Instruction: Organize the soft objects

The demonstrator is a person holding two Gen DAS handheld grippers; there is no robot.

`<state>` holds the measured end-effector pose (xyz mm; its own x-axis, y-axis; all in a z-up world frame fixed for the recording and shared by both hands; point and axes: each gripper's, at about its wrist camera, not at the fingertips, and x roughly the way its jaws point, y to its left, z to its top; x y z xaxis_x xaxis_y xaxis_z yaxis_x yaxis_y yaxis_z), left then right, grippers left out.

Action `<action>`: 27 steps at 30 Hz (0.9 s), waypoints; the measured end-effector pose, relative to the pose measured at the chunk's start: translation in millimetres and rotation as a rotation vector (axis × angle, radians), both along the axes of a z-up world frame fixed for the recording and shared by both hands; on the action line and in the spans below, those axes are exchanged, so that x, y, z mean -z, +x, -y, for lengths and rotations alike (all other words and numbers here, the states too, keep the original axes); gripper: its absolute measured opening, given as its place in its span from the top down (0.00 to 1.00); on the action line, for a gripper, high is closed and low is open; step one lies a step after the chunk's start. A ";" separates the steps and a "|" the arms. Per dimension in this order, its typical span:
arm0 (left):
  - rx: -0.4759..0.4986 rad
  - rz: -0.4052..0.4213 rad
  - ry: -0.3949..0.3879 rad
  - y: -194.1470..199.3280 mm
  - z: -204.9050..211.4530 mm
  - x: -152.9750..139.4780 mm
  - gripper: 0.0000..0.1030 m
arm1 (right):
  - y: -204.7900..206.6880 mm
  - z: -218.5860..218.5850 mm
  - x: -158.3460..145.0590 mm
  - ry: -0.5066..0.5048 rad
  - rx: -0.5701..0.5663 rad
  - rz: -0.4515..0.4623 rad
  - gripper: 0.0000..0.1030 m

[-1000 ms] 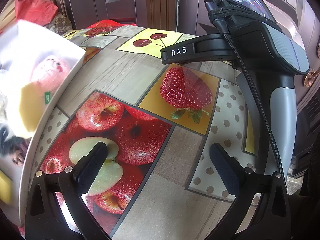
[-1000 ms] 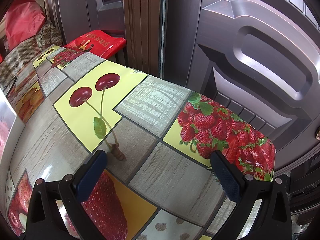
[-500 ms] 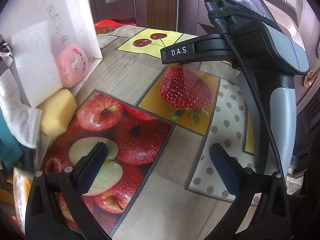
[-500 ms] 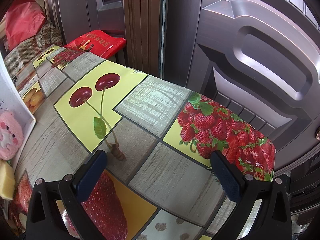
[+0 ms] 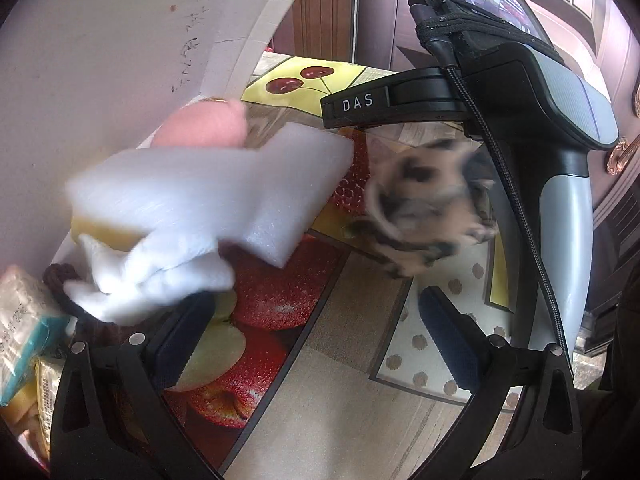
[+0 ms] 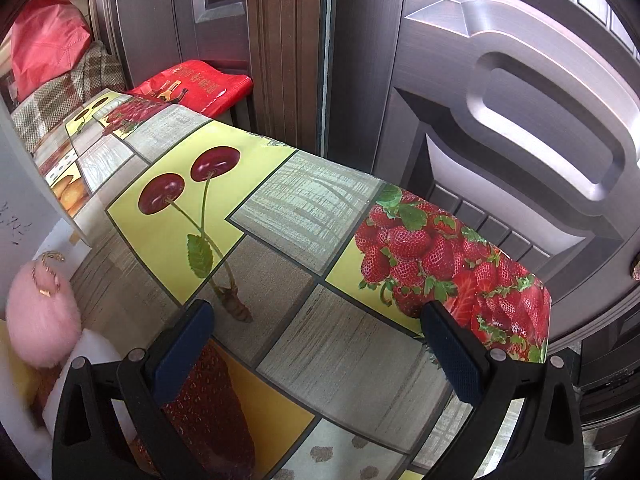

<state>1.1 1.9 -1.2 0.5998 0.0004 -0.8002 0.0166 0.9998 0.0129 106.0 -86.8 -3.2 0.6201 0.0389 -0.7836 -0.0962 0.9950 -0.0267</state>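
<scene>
A: Biggest item first?
B: The table [image 6: 344,344], covered in a fruit-print cloth, is seen in both views. A white box [image 5: 100,60] is tipped above its left side.

A: Soft objects?
B: They are caught blurred beside the box. A white foam block [image 5: 224,188] is seen across the left view, with a crumpled white cloth [image 5: 160,276] below it and a yellow sponge [image 5: 108,234] at its lower edge. A spotted plush toy [image 5: 424,216] is smeared to the right, near the printed strawberry. A pink plush ball [image 6: 40,320] is seen at the box's edge. Contact with the table cannot be told.

A: Grippers?
B: The left gripper [image 5: 320,340] is spread wide, nothing between the fingers. The right gripper [image 6: 320,344] is likewise wide and empty, held over the cherry and strawberry panels.

A: Smaller stuff?
B: A teal-edged packet [image 5: 20,328] is noted far left.
</scene>
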 end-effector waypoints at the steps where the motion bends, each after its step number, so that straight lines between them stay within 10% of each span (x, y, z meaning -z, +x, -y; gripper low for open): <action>1: 0.000 0.000 0.000 0.1 -0.1 0.0 0.01 | 1.7 0.9 -0.5 0.000 0.000 0.000 0.00; 27: 0.000 0.000 0.001 0.1 0.0 0.0 0.01 | 1.1 0.6 -1.2 0.000 0.000 0.000 0.00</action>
<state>1.2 1.9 -1.2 0.5998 0.0011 -0.8001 0.0170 0.9998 0.0141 107.1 -87.4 -2.0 0.6201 0.0389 -0.7836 -0.0960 0.9950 -0.0266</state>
